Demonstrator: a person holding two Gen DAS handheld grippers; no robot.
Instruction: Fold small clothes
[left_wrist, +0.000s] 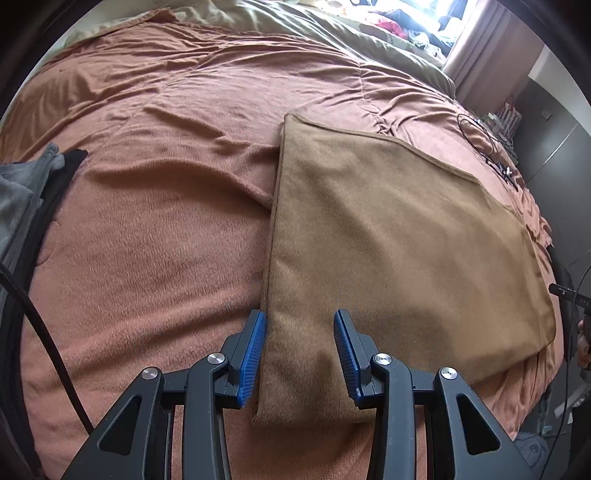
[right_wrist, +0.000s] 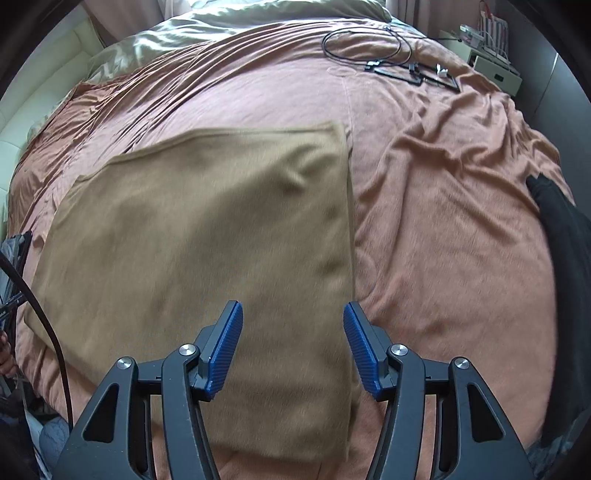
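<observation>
A tan folded cloth (left_wrist: 388, 229) lies flat on the rust-pink bed cover (left_wrist: 147, 221). In the left wrist view my left gripper (left_wrist: 300, 317) hovers open over the cloth's near left corner, its blue pads apart, the left pad right at the cloth's left edge. From the right wrist the same cloth (right_wrist: 199, 229) fills the left half of the view. My right gripper (right_wrist: 293, 308) stands open above the cloth's near right part, with the right edge of the cloth running under its right finger. Neither pair of pads presses on the fabric.
Grey and black garments (left_wrist: 22, 199) lie at the bed's left edge, and a black garment (right_wrist: 565, 236) at its right edge. Cables and small black items (right_wrist: 388, 55) rest at the far right of the bed. An olive duvet (left_wrist: 295, 26) is bunched at the head.
</observation>
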